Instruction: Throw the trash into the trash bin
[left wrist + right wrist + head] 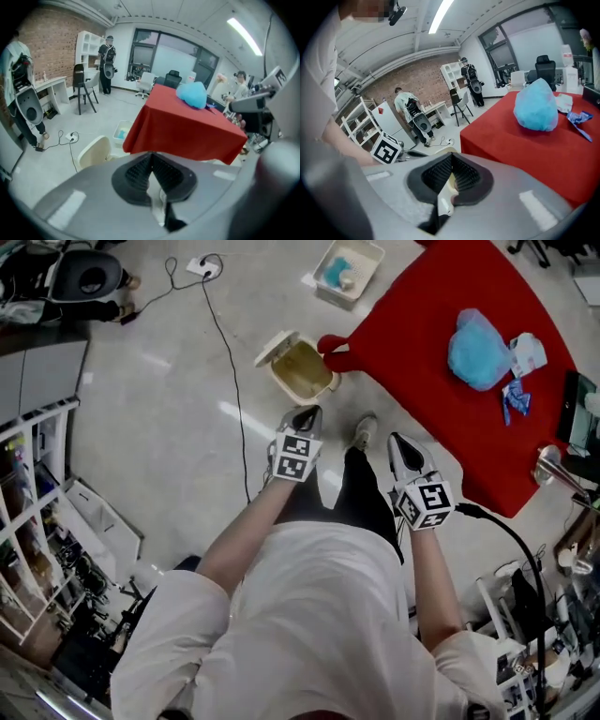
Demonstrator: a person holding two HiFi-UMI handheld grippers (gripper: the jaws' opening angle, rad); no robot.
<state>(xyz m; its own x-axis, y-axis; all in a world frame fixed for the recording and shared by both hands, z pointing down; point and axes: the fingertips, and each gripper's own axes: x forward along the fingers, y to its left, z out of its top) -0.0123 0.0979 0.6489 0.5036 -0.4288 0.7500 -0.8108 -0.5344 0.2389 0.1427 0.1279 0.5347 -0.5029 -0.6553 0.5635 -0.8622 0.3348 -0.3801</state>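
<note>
Trash: crumpled blue bag (478, 351) on red-clothed bench (422, 315), blue wrapper (515, 401) just beside it. Bag prob. light, soft, crushable: pinch a top fold, not the bulk. Wrapper thin, prob. slippery; take an edge. Trash bin (284, 382) on floor by bench corner, lid open. Left gripper (305, 415) & right gripper (401, 442) both pressed together, empty, well apart from the trash.

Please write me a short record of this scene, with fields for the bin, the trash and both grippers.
trash bin: on the floor by the red table corner, lid open
trash on table: crumpled blue bag, white packet, blue wrapper
left gripper: shut, empty
right gripper: shut, empty
</note>
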